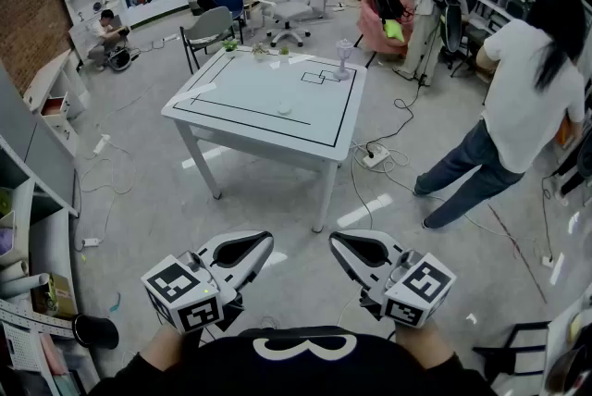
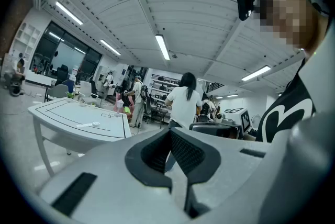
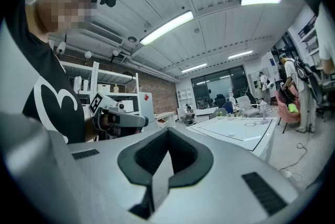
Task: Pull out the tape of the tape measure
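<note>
The person is standing well back from the white tabletop point(image 1: 250, 87), which is sitting in the upper middle of the head view. Both tools are being held low at the bottom of that frame, close to the body. The left gripper point(image 1: 265, 241) and the right gripper point(image 1: 337, 241) are pointing roughly level toward the table, near each other but not touching.

In the left gripper view its fingers point(image 2: 154, 154) are clenched tip to tip with nothing between them. The right gripper view is showing the same, with its fingers point(image 3: 152, 155) pressed together and empty. I take this for a carrying pose: nothing is within reach, so there is no reason yet to spread them.

A small pale round thing is lying near the middle of the tabletop, inside the black outline. I am reading it as the tape measure point(image 1: 284, 110), though it is too small here to be sure. It is lying flat in the open, apart from a small upright object point(image 1: 344, 58) near the far right corner, which should leave room for both tools. A bystander in a white shirt point(image 1: 527, 98) is bending at the right of the frame, well away from the table. To my eye the task is not yet under way, and walking up to the table comes first.
</note>
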A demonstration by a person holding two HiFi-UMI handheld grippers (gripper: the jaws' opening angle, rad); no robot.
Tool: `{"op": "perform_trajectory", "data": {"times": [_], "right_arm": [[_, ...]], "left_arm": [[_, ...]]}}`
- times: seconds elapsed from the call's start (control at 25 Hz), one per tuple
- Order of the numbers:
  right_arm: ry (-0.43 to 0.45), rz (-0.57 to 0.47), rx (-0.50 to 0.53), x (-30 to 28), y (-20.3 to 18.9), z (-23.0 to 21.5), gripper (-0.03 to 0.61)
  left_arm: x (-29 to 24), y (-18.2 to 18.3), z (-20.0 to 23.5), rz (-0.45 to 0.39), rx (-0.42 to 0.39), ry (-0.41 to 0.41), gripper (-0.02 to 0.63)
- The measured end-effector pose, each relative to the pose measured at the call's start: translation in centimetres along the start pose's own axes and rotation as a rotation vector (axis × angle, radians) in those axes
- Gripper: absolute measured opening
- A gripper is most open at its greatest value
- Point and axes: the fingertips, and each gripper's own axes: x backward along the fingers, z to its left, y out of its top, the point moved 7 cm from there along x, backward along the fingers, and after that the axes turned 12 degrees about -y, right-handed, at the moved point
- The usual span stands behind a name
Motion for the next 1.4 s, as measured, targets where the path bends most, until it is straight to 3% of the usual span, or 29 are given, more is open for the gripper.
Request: {"op": "perform_trajectory", "data": {"times": [0.44,0.72,1.0,1.2,1.4], "right_arm": [[-0.029,-0.022,-0.017,-1.5,0.6,0.5,0.003],[-0.102,-0.019,-0.035,-2.8,0.1,0.8,0.006],[-0.158,-0.019,-0.030,-4.9,0.5,1.0,0.115],[-0.160,0.010,-0.016,-8.0,0.5,2.1,0.196],[-0.164,0.026,0.003,-11.4,0.1,3.0,0.232]], "left_arm": [[1.0,0.4,1.9,0.009,-0.017,-0.023,0.008],[2.3,0.5,3.5,-0.007,0.022,-0.037,0.031],[4.2,0.7,6.3,-0.025,0.044,-0.014,0.124],[6.5,1.0,8.8,-0.060,0.061,0.002,0.153],[9.0,0.6,11.2,-0.054,0.066,0.020,0.189]]}}
